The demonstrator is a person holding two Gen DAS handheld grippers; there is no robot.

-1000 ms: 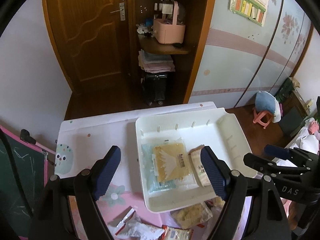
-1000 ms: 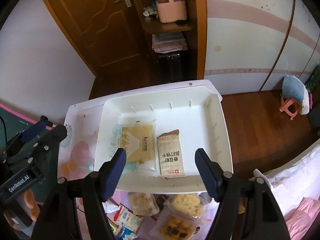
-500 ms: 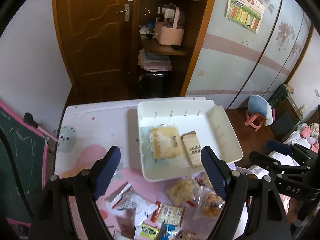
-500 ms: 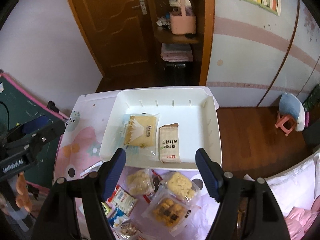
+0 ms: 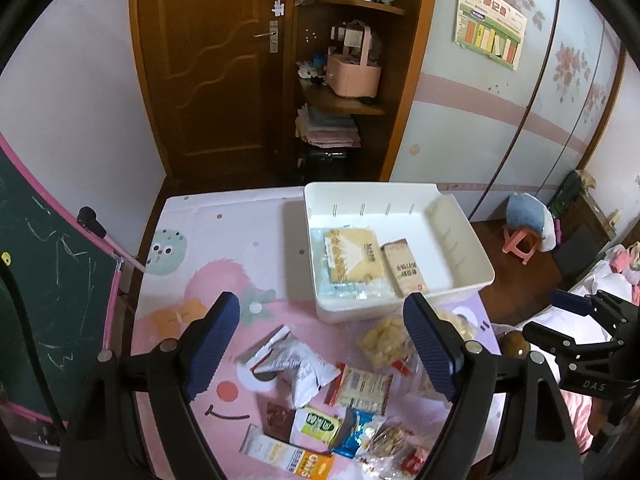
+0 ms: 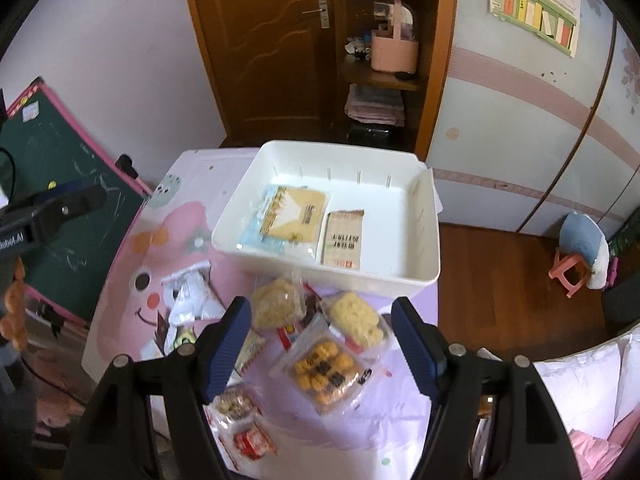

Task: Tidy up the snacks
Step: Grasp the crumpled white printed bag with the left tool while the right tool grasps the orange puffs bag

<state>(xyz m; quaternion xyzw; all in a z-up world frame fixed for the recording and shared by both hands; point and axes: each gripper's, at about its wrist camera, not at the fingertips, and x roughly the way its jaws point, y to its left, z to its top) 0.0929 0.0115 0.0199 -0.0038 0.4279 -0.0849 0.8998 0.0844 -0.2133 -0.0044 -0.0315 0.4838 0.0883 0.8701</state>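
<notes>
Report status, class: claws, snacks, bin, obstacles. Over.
Left claw and right claw open, empty. Two packets in white bin; loose snacks on table. Nothing blocking bin.

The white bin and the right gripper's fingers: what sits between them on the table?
In the right wrist view, clear bags of snacks lie between the white bin and the right gripper: two pale crumbly ones and one of round golden pieces.
</notes>
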